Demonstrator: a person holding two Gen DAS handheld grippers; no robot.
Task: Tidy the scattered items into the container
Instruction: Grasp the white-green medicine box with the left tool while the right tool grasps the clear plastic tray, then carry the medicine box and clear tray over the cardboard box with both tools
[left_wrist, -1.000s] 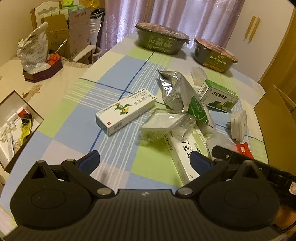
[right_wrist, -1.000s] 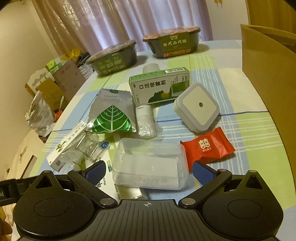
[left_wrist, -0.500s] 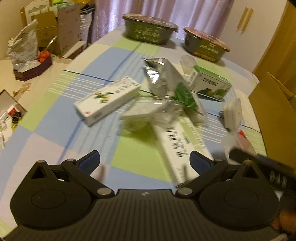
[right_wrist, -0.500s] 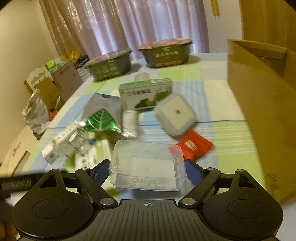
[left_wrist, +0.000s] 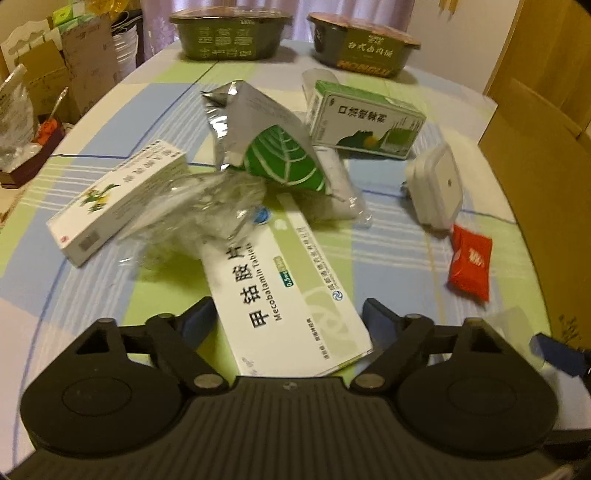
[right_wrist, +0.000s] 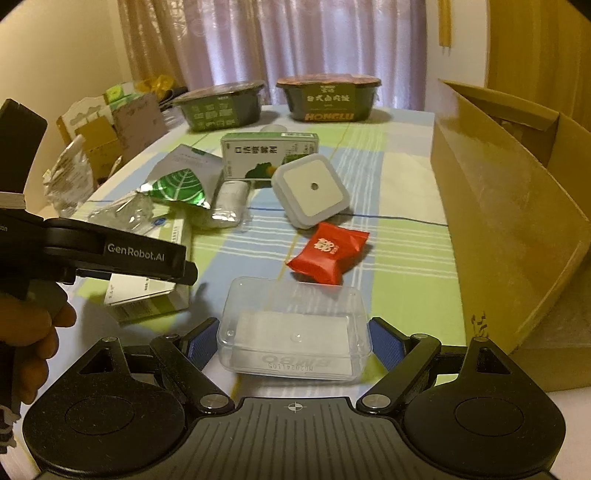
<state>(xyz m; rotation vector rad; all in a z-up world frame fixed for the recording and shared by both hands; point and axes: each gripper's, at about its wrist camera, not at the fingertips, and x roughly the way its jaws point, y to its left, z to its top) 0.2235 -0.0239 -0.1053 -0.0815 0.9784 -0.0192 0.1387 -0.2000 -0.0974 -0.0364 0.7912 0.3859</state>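
Clear tub (right_wrist: 293, 328) lying flat, near edge of checked cloth. Red sachet (right_wrist: 328, 253) just beyond it. White square plug (right_wrist: 312, 190), green-white carton (right_wrist: 269, 155), foil leaf pouch (left_wrist: 266, 144), two long white boxes (left_wrist: 284, 280) (left_wrist: 118, 199) scattered mid-table. Brown cardboard box (right_wrist: 509, 221) open, at right.

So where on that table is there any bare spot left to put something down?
Bare cloth lies between the white square plug and the cardboard box, and between the two dark bowls and the green carton. The silver pouch side is crowded.
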